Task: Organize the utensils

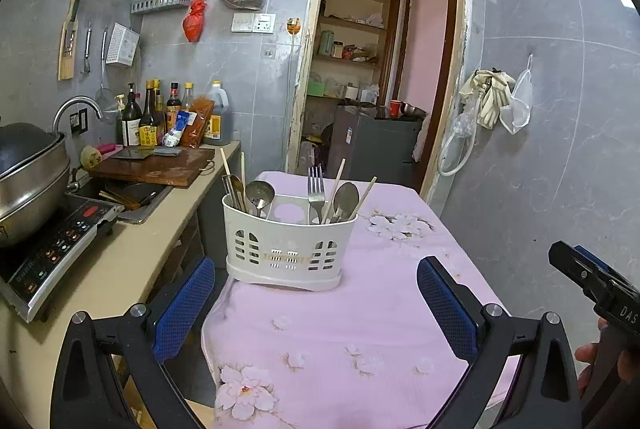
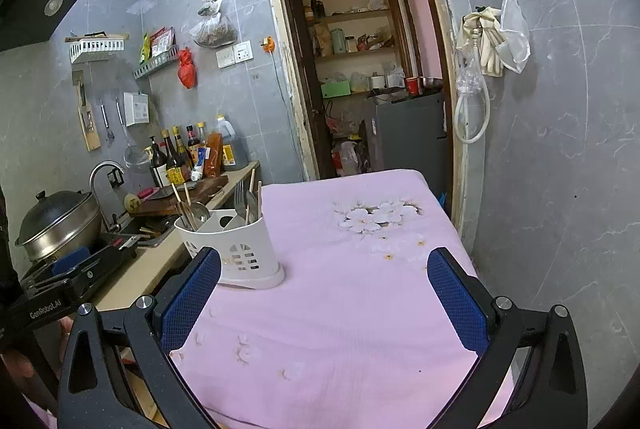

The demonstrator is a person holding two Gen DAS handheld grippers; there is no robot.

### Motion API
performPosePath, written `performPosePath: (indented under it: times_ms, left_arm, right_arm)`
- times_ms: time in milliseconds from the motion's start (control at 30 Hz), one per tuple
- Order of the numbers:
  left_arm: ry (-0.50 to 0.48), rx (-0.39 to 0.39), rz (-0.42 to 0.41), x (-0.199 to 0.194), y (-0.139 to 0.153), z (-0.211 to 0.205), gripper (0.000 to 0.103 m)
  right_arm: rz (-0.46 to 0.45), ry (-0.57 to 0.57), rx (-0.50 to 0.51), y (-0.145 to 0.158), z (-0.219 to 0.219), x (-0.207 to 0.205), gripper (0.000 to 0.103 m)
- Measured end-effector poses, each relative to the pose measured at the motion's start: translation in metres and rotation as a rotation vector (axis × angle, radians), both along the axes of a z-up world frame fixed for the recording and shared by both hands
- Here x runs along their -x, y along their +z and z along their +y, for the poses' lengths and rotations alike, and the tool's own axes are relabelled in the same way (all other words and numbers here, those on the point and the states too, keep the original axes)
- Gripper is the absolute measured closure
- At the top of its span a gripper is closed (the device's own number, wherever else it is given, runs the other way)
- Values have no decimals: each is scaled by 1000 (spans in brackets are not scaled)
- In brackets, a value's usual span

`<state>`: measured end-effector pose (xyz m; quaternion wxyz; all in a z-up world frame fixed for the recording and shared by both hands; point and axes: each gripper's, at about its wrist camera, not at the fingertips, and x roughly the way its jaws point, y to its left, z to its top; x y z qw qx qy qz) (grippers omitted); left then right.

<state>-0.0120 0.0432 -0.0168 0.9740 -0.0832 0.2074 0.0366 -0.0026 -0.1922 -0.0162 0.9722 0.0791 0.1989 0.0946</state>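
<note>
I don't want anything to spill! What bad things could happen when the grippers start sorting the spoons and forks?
1. The white caddy sits close to the table's left edge, on a loose pink cloth; a push or a snagged cloth might send it over the side.
2. The chopsticks and the fork lean loosely together, so pulling one could drag out its neighbours.
3. Both the left gripper and the right gripper are open and near each other; they may bump.

One white caddy [image 1: 286, 249] stands on the pink cloth [image 1: 360, 329]. In it I count one fork [image 1: 316, 189], three spoons [image 1: 260, 194] and four chopsticks [image 1: 366, 195]. Two grippers, both wide apart and empty: left gripper [image 1: 316, 303], right gripper [image 2: 324, 293].
</note>
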Motion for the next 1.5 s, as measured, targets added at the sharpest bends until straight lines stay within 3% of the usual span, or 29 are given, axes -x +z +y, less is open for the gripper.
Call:
performPosePath:
  times_ms: [1500]
  left_arm:
    - [13,12,9,3,-3,3,1]
  right_arm:
    - [16,21,4,-4,8,-3,1]
